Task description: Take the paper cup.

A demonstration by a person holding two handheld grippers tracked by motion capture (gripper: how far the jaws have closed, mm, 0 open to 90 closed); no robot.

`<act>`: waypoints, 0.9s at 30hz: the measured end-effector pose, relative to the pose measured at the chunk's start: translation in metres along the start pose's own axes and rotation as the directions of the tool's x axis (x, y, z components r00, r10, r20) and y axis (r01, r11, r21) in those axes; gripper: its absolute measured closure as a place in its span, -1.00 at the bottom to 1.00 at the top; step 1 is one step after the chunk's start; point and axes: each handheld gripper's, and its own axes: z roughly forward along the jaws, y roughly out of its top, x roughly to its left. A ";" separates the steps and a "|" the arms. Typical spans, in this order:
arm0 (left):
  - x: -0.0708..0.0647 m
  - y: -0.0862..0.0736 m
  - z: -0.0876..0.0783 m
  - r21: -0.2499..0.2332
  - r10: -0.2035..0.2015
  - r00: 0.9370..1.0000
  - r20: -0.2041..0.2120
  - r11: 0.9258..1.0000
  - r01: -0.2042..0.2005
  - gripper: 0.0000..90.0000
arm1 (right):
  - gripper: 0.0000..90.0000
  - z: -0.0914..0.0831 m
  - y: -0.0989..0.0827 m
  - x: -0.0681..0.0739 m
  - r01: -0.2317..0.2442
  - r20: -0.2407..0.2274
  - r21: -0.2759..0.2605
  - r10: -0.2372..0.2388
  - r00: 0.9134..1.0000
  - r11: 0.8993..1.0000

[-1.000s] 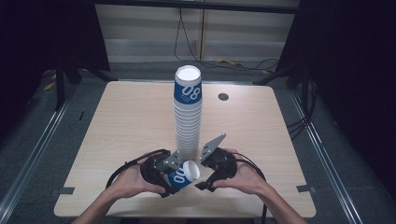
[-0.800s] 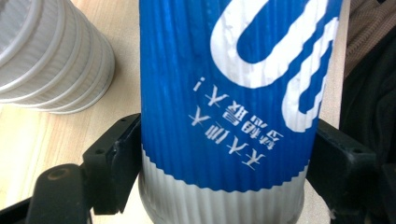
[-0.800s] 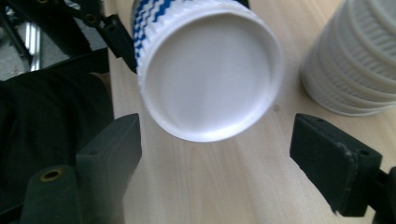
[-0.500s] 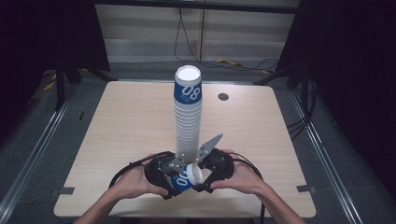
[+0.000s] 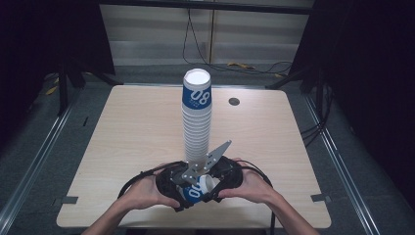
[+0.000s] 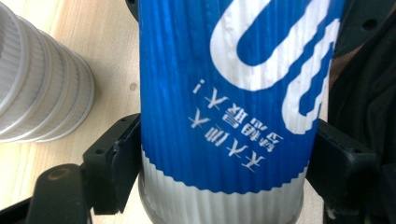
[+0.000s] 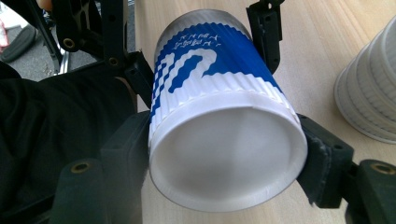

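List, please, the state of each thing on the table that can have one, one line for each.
Blue cup: lying on its side, gripped at both ends.
Left gripper: shut on the blue cup near its base.
Right gripper: jaws have just been closing, now shut on the blue cup at its rim.
Cup stack: upright, tall, standing free on the table.

Probably lab or recording studio: lone wooden table (image 5: 147,127), black curtains (image 5: 362,73), floor rails (image 5: 44,147), loose cables (image 5: 195,44)
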 end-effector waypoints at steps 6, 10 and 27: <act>-0.003 -0.002 0.000 -0.048 -0.017 1.000 -0.020 0.999 0.016 -0.58 | -0.35 -0.002 -0.001 0.001 0.027 0.019 -0.002 -0.027 0.999 1.000; -0.003 -0.004 0.000 -0.072 -0.003 0.999 -0.040 0.997 0.000 -0.60 | -0.35 -0.003 -0.001 0.001 0.021 0.033 -0.009 -0.020 0.999 1.000; -0.001 -0.009 -0.008 -0.114 0.005 0.999 -0.035 0.993 -0.009 -0.63 | -0.35 -0.001 -0.003 0.001 0.029 0.045 0.015 -0.030 0.999 0.999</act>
